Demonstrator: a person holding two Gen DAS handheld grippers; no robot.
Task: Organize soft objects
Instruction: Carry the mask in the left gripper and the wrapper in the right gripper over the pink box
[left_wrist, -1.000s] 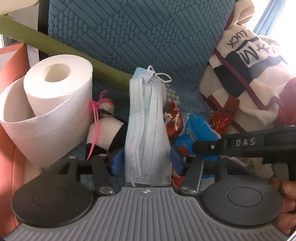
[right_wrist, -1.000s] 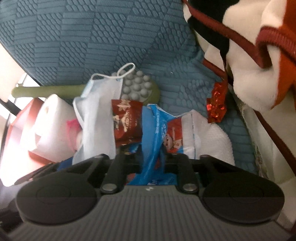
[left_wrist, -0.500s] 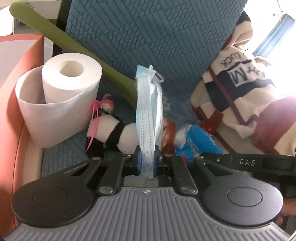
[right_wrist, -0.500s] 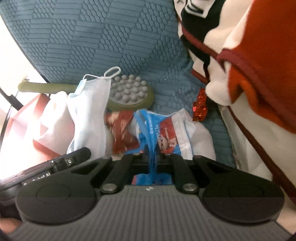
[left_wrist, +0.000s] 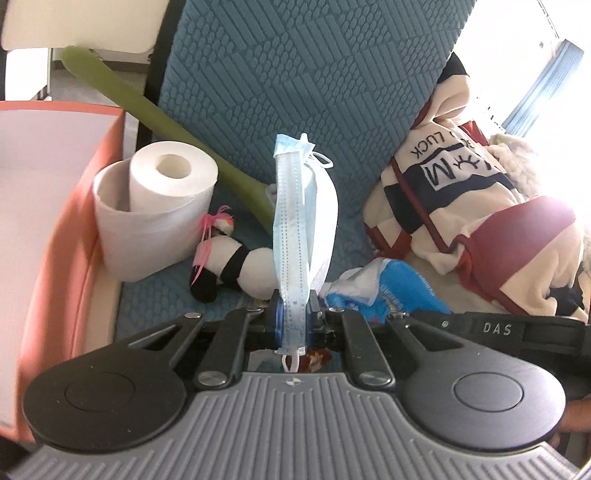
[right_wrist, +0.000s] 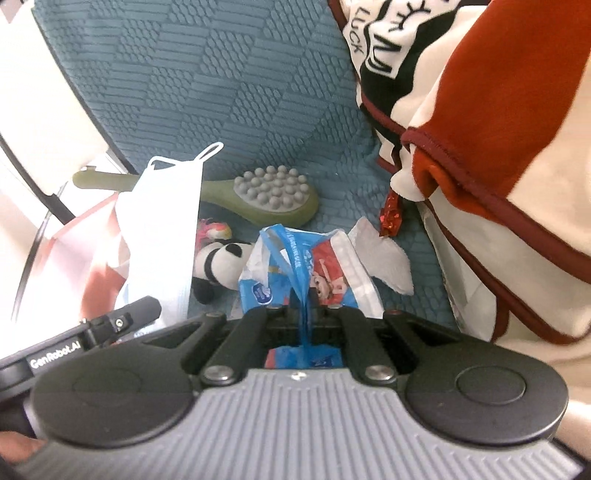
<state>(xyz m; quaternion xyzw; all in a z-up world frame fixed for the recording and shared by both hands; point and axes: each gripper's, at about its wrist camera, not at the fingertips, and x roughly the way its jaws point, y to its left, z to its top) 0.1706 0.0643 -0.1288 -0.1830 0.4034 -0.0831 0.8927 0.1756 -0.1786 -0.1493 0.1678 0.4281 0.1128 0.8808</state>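
My left gripper (left_wrist: 294, 318) is shut on a light blue face mask (left_wrist: 295, 221) and holds it upright above the blue seat cushion (left_wrist: 295, 74). The mask also shows in the right wrist view (right_wrist: 162, 229). My right gripper (right_wrist: 303, 312) is shut on a blue and white tissue packet (right_wrist: 295, 273), raised off the seat; the packet shows in the left wrist view (left_wrist: 399, 288) too. A small panda plush (left_wrist: 229, 266) with a pink tuft lies on the seat behind the mask, also in the right wrist view (right_wrist: 218, 266).
A toilet paper roll (left_wrist: 162, 199) stands at the left by an orange box (left_wrist: 55, 206). A green massage brush (right_wrist: 258, 195) lies against the backrest. A striped cream, black and red garment (left_wrist: 480, 206) is piled on the right. A red foil wrapper (right_wrist: 390, 214) lies by it.
Both grippers have pulled back and up from the seat with their loads. The mask and the tissue packet now hang clear of the pile, and the panda plush shows in full.
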